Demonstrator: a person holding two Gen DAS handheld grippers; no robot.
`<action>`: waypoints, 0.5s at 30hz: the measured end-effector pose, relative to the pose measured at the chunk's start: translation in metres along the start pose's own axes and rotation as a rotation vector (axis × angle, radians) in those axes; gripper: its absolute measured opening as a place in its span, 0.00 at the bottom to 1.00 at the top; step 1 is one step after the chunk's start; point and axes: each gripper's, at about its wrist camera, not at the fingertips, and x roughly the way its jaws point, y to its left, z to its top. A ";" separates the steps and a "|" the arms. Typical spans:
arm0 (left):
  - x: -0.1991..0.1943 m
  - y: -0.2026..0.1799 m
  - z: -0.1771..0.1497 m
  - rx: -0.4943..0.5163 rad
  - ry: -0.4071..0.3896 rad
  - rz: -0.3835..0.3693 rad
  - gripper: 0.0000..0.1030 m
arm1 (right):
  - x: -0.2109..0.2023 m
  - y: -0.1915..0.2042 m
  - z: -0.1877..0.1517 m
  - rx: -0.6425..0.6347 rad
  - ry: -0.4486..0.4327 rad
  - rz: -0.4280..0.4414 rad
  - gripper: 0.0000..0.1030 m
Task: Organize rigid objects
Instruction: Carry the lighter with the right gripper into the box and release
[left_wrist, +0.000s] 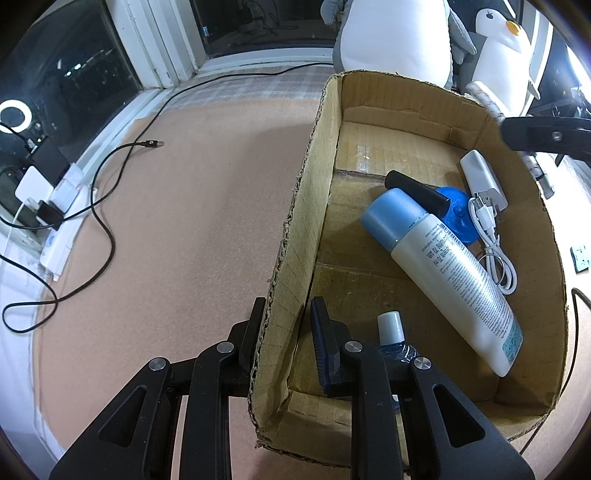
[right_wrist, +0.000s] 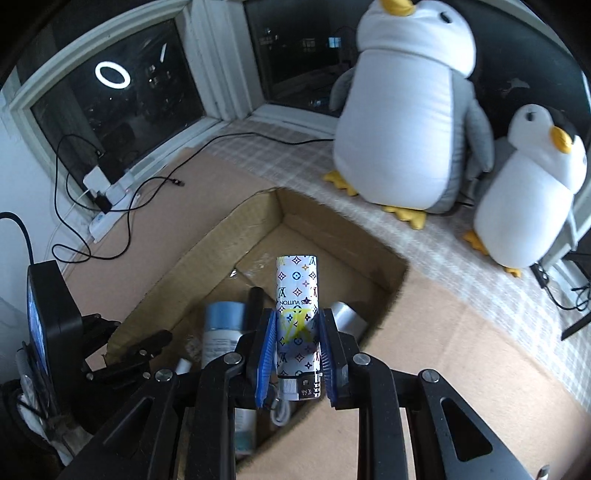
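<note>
A slim white cylindrical tube printed with a coloured monogram pattern (right_wrist: 296, 314) is clamped near its lower end between the blue pads of the right hand-held gripper (right_wrist: 296, 334) and is held above the open brown cardboard box (right_wrist: 373, 254). It is judged to be light and stiff, with a glossy skin that could slip, so a grip across the middle of its body would be steadier. The left hand-held gripper (left_wrist: 288, 332) is set astride the box's near wall (left_wrist: 295, 236), one finger on each side; whether the cardboard is pinched cannot be told. A pale blue-capped plastic bottle (left_wrist: 443, 266) lies inside.
</note>
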 end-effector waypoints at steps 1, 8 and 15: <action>0.000 0.000 0.000 0.000 0.000 0.000 0.19 | 0.004 0.004 0.001 -0.002 0.005 0.004 0.20; 0.000 0.000 0.000 -0.001 0.000 -0.001 0.19 | 0.020 0.015 0.006 -0.010 0.029 0.024 0.20; 0.000 0.000 0.000 0.000 0.000 -0.001 0.19 | 0.027 0.025 0.006 -0.040 0.043 0.029 0.21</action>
